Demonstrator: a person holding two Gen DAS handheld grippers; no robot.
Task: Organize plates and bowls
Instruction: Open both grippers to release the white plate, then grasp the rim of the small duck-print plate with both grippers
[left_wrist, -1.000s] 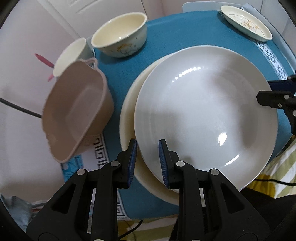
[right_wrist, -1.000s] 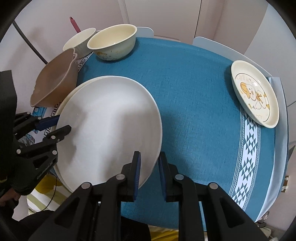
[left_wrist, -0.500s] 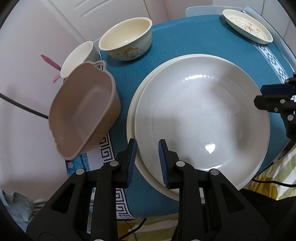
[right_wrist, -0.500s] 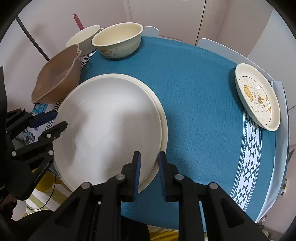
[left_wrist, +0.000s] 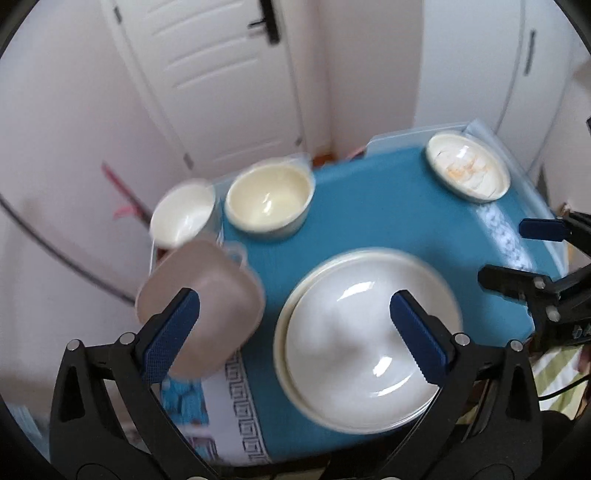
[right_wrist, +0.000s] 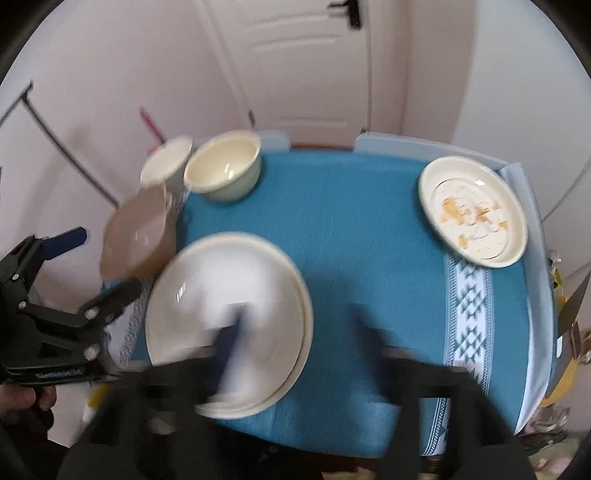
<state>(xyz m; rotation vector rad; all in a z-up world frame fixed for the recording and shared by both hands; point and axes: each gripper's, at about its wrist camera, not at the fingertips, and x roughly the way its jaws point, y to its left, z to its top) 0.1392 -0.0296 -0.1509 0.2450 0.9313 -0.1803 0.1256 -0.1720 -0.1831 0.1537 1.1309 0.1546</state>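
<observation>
A large white plate (left_wrist: 365, 347) lies stacked on a cream plate (left_wrist: 284, 354) on the blue tablecloth; the stack also shows in the right wrist view (right_wrist: 221, 317). My left gripper (left_wrist: 295, 332) is open and empty, raised above the stack. My right gripper (right_wrist: 295, 328) is open, blurred, above the stack's right edge; it also shows in the left wrist view (left_wrist: 517, 254). A small duck-print plate (right_wrist: 472, 210) sits at the far right. A cream bowl (right_wrist: 223, 166), a white bowl (right_wrist: 166, 166) and a tan square dish (right_wrist: 138, 232) stand at the left.
The table (right_wrist: 362, 221) is small and stands against white doors and walls. The tan dish overhangs the left table edge. A pink stick (left_wrist: 118, 192) and a dark cable (left_wrist: 55, 254) are by the left wall.
Both grippers let go of the white plate, opened wide and pulled up and back. The plate now rests on the cream plate.
</observation>
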